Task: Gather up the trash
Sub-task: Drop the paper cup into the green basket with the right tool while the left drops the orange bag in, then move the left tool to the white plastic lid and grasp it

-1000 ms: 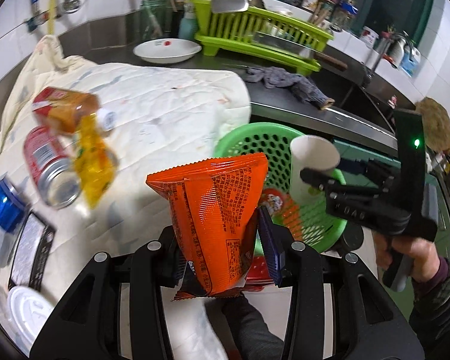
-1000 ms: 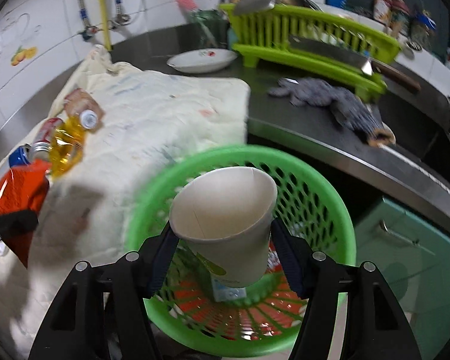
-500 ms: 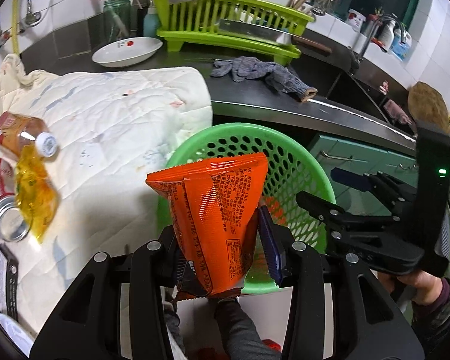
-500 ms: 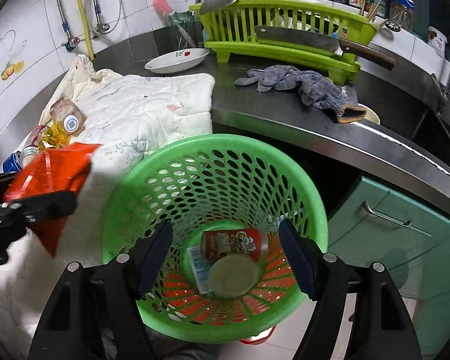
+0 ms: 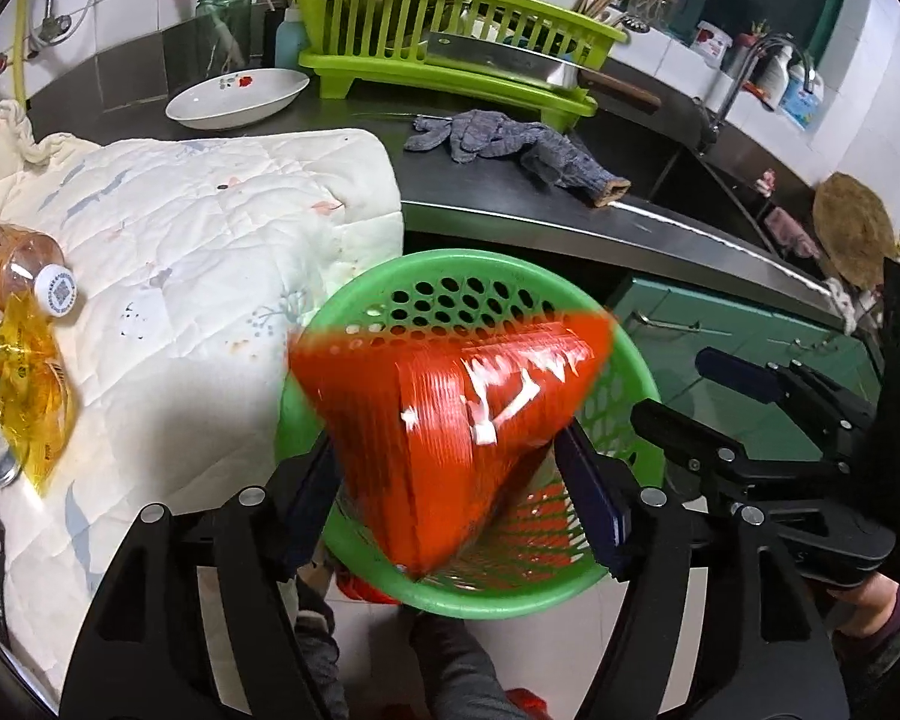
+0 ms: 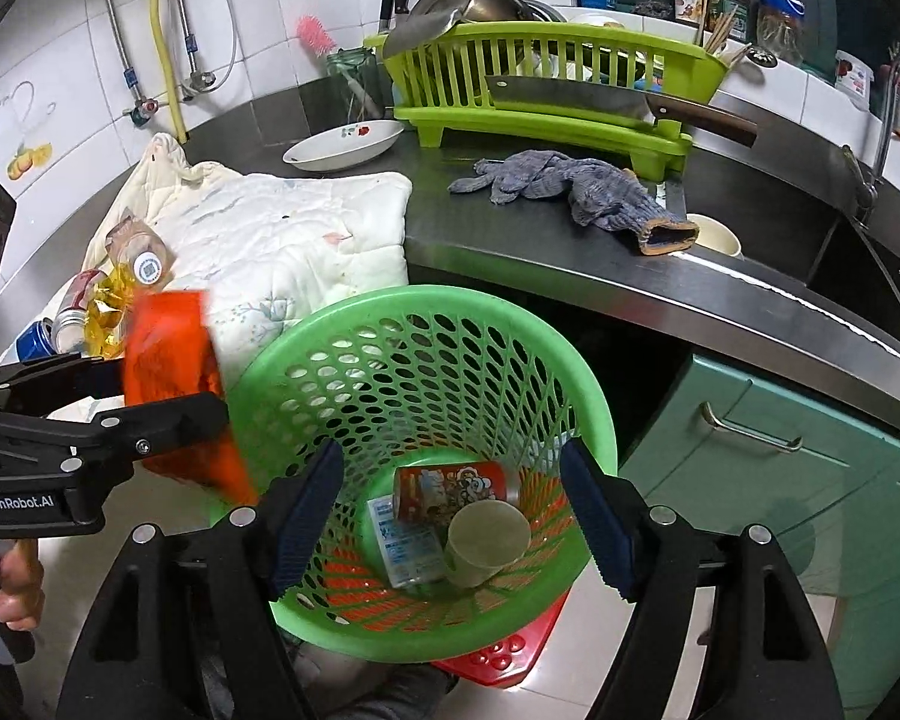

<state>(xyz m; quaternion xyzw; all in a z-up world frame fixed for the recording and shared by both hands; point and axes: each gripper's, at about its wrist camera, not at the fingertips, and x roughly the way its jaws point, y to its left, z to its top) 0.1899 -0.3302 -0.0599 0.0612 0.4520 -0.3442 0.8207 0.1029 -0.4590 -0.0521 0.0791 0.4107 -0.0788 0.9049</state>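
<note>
I am opening the left gripper (image 5: pixel 450 480) so the orange snack bag (image 5: pixel 444 420), loose between its jaws, falls into the green basket (image 6: pixel 306 354). My right gripper (image 6: pixel 450 510) stands wide and empty above it.

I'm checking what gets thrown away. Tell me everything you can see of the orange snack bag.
The orange snack bag is glossy, crinkled foil or plastic, blurred by motion, with white glare. It sits tilted between the left gripper's opening jaws, over the near rim of the green basket. Its print is unreadable, and whether the pads touch it is unclear.
</note>
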